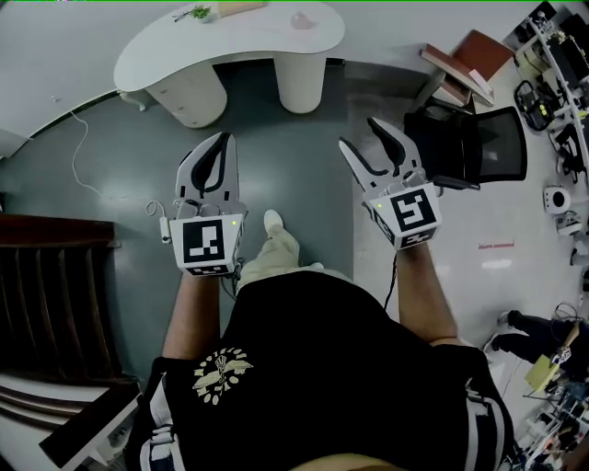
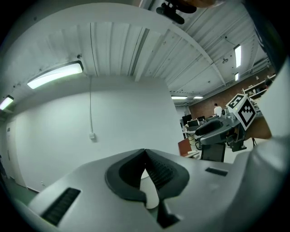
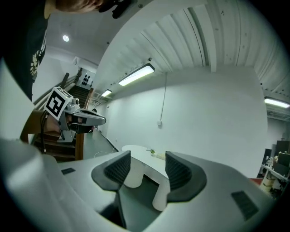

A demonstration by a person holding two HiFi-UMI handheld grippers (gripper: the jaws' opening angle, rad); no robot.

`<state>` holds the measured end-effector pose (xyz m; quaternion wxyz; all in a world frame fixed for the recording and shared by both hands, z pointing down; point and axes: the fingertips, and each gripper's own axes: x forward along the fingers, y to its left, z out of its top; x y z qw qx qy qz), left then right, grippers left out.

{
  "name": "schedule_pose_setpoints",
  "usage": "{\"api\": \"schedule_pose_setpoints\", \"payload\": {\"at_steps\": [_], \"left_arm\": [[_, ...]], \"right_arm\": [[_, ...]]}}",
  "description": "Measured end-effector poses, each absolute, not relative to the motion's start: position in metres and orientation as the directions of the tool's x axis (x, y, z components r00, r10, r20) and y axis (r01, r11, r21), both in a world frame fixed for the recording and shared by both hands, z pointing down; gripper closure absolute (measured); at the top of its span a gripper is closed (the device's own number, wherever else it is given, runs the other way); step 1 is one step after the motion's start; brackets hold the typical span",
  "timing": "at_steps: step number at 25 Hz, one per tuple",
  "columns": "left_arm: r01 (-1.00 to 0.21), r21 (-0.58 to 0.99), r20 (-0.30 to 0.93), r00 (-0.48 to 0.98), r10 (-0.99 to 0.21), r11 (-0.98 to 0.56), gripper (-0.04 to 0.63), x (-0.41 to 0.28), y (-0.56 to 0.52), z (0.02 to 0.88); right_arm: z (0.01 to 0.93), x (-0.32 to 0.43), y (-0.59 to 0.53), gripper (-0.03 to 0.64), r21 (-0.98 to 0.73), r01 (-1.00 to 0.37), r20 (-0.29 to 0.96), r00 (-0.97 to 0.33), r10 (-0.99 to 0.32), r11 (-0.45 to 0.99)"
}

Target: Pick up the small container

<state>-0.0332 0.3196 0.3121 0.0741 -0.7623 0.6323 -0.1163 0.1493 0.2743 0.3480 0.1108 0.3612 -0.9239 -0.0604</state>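
Note:
A white curved table (image 1: 248, 41) stands ahead of me across the grey floor. On its top lie a small pale see-through container (image 1: 302, 18), a little green plant (image 1: 195, 13) and a wooden piece (image 1: 241, 7). Both grippers hang in the air well short of the table. My left gripper (image 1: 224, 138) has its jaws closed tip to tip with nothing held (image 2: 145, 150). My right gripper (image 1: 361, 133) stands open and empty; between its jaws (image 3: 147, 155) the table (image 3: 136, 152) shows far off.
A black office chair (image 1: 479, 147) stands close to the right gripper. Brown boards (image 1: 469, 60) lean behind it. Dark wooden stairs (image 1: 55, 294) fill the left side. A white cable (image 1: 83, 156) runs over the floor. Cluttered shelves (image 1: 557, 83) line the far right.

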Motion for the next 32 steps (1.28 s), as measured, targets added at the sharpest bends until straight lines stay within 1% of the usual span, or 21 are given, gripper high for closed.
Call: {"api": "schedule_pose_setpoints", "payload": {"at_steps": [1, 5, 10, 17, 22, 25, 29, 32], "left_arm": [[-0.947, -0.257, 0.087, 0.177, -0.98, -0.194, 0.574, -0.036, 0.312, 0.315], [-0.948, -0.241, 0.085, 0.193, -0.977, -0.208, 0.574, -0.055, 0.273, 0.321], [-0.951, -0.226, 0.056, 0.203, -0.978, -0.211, 0.574, -0.082, 0.224, 0.312], [-0.948, -0.217, 0.031, 0.232, -0.972, -0.233, 0.574, -0.124, 0.156, 0.304], [-0.95, -0.197, 0.026, 0.241, -0.97, -0.241, 0.574, -0.156, 0.121, 0.302], [-0.953, -0.18, 0.023, 0.242, -0.97, -0.242, 0.574, -0.177, 0.105, 0.301], [-0.955, -0.159, 0.025, 0.249, -0.968, -0.25, 0.574, -0.201, 0.081, 0.303], [-0.953, -0.14, 0.027, 0.267, -0.963, -0.268, 0.574, -0.205, 0.066, 0.305]], "right_arm": [[0.35, 0.146, 0.269, 0.383, 0.187, -0.651, 0.165, -0.717, -0.677, 0.736], [0.354, 0.127, 0.24, 0.382, 0.157, -0.648, 0.19, -0.721, -0.667, 0.745], [0.345, 0.104, 0.199, 0.382, 0.083, -0.646, 0.186, -0.738, -0.648, 0.759], [0.34, 0.073, 0.133, 0.382, 0.106, -0.682, 0.209, -0.696, -0.687, 0.724], [0.335, 0.047, 0.101, 0.382, 0.077, -0.685, 0.221, -0.697, -0.682, 0.724], [0.336, 0.033, 0.087, 0.382, 0.098, -0.679, 0.254, -0.69, -0.678, 0.727], [0.334, 0.026, 0.072, 0.382, 0.113, -0.71, 0.273, -0.651, -0.709, 0.695], [0.331, 0.027, 0.065, 0.382, 0.118, -0.736, 0.277, -0.621, -0.733, 0.667]]}}
